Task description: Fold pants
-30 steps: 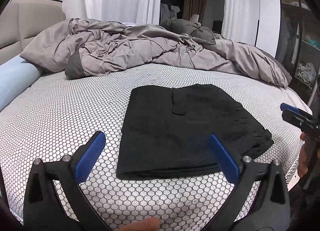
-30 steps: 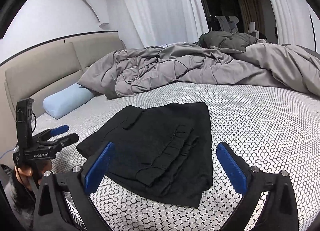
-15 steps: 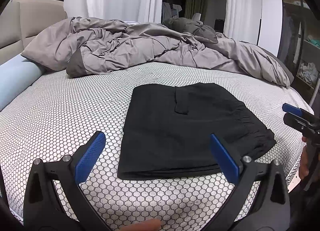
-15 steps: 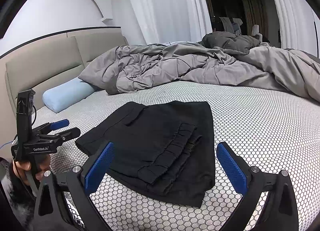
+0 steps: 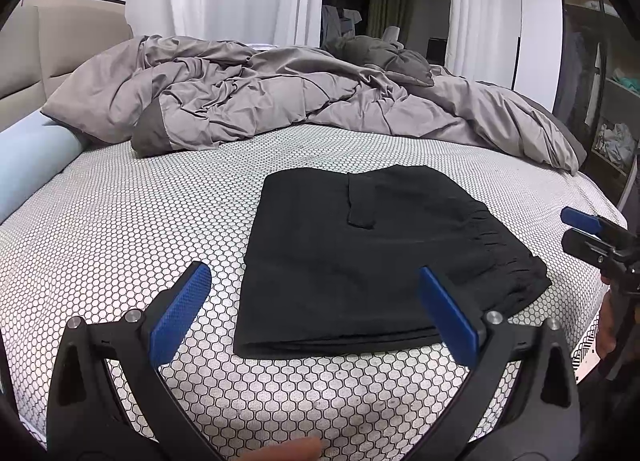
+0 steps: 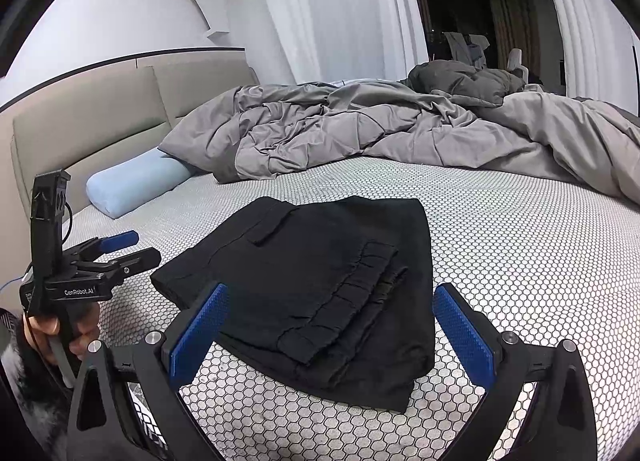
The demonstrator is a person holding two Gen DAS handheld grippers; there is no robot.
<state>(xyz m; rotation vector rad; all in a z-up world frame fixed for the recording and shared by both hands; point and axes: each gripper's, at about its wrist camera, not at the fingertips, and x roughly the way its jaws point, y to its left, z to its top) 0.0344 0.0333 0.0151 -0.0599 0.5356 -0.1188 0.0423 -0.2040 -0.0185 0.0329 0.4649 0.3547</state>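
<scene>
The folded black pants (image 5: 372, 261) lie flat on the bed (image 5: 120, 229), near its front edge. The left hand-held gripper (image 5: 316, 313) and right hand-held gripper (image 6: 332, 325) hover spread wide, holding nothing, apart from the pants.

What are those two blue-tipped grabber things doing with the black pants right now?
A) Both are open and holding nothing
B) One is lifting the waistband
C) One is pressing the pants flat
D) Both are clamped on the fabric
A: the left gripper and the right gripper both stand with jaws wide apart, clear of the folded black pants, which lie untouched on the bed.
</scene>
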